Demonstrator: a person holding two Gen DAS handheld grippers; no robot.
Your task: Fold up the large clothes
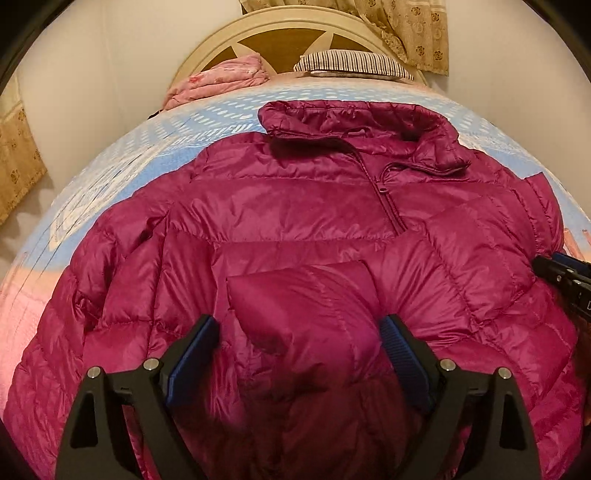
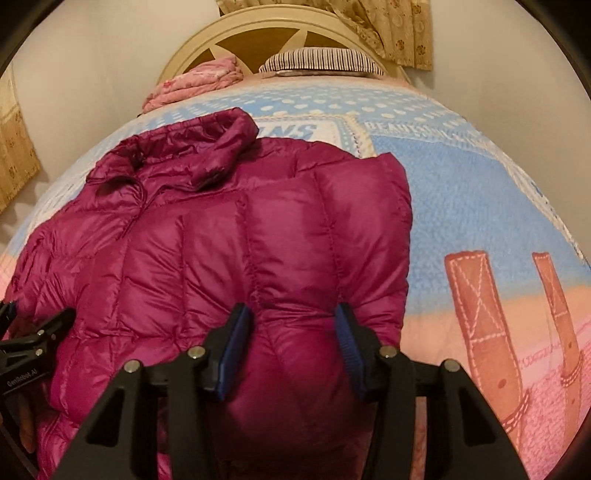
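- A magenta puffer jacket (image 1: pixel 295 206) lies front up on the bed (image 2: pixel 461 206), its collar (image 1: pixel 354 122) toward the headboard (image 1: pixel 280 26).
- The left tongs (image 1: pixel 299 343) stand spread wide, with a folded sleeve end (image 1: pixel 295 291) between the pads, not pinched.
- The right tongs (image 2: pixel 291 347) pinch a bunched fold at the jacket's right edge, the pads pressing the fabric.
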